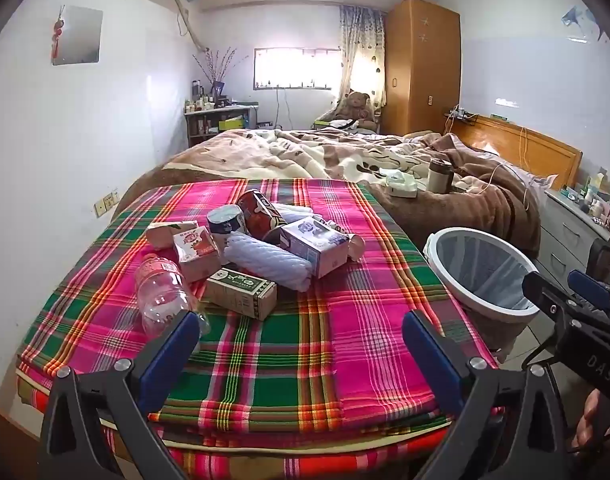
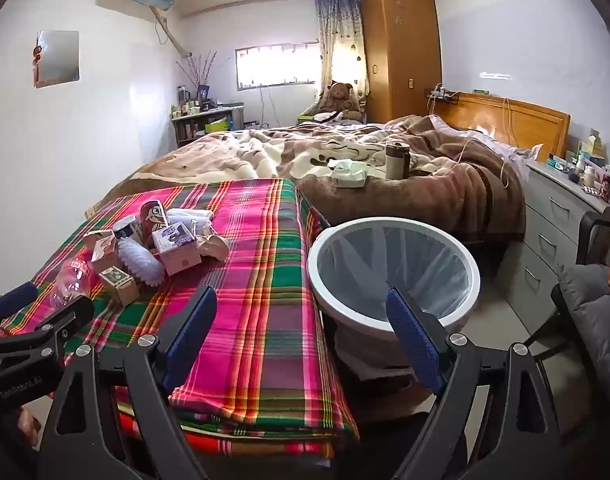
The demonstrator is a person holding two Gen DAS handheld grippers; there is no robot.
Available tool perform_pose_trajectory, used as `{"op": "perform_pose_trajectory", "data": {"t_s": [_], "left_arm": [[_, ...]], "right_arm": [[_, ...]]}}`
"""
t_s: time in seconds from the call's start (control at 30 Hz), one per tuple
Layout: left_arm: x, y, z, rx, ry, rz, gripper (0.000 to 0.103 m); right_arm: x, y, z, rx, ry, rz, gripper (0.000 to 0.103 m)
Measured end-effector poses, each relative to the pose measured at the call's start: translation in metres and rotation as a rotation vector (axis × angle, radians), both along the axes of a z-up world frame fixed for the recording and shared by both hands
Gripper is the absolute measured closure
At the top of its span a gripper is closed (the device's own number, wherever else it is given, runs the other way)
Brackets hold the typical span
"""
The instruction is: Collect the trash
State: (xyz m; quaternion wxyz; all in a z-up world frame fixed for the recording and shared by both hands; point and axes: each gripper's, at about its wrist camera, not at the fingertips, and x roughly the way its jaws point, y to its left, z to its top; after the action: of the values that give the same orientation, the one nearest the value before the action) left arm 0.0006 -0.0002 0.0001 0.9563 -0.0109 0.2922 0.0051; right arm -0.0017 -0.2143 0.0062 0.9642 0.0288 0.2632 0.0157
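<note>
A pile of trash lies on the plaid cloth [image 1: 345, 300]: a clear plastic bottle [image 1: 163, 298], a green-and-tan carton [image 1: 241, 292], a white ribbed bottle [image 1: 269, 262], a purple-white box [image 1: 315, 246], a red can [image 1: 261, 212] and small cartons [image 1: 195, 254]. The pile also shows in the right wrist view [image 2: 145, 248]. A white-rimmed bin [image 1: 481, 276] with a liner stands right of the cloth [image 2: 393, 276]. My left gripper [image 1: 301, 334] is open and empty, short of the pile. My right gripper [image 2: 301, 312] is open and empty, near the bin's rim.
A bed with a brown blanket [image 1: 345, 152] lies behind, with a thermos [image 1: 439, 176] and tissue pack [image 1: 401, 184] on it. A drawer chest [image 2: 557, 220] and a chair [image 2: 597, 300] stand at the right. A wardrobe [image 1: 421, 64] is at the back.
</note>
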Motion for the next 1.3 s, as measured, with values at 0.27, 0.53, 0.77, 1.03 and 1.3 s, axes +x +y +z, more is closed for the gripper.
{"op": "perform_pose_trajectory", "data": {"t_s": [0.27,0.53,0.77,1.03,1.3], "left_arm": [[-0.004,0.008,0.007,0.002,-0.027,0.002,0.0],[-0.005,0.004,0.007,-0.001,-0.027,0.012,0.0],[-0.004,0.005,0.006,-0.001,-0.024,0.011,0.0],[-0.005,0.003,0.008,-0.001,-0.03,0.017,0.0],[-0.006,0.003,0.009,-0.005,-0.032,0.021,0.0]], "right_arm": [[-0.001,0.0,0.0,-0.002,0.002,0.0,0.015],[-0.002,-0.001,0.001,-0.008,-0.001,-0.003,0.015],[-0.002,0.002,0.0,-0.01,0.0,-0.003,0.015],[-0.002,0.0,0.001,-0.01,0.001,-0.003,0.015],[-0.003,0.0,0.003,-0.014,0.0,-0.007,0.015]]}}
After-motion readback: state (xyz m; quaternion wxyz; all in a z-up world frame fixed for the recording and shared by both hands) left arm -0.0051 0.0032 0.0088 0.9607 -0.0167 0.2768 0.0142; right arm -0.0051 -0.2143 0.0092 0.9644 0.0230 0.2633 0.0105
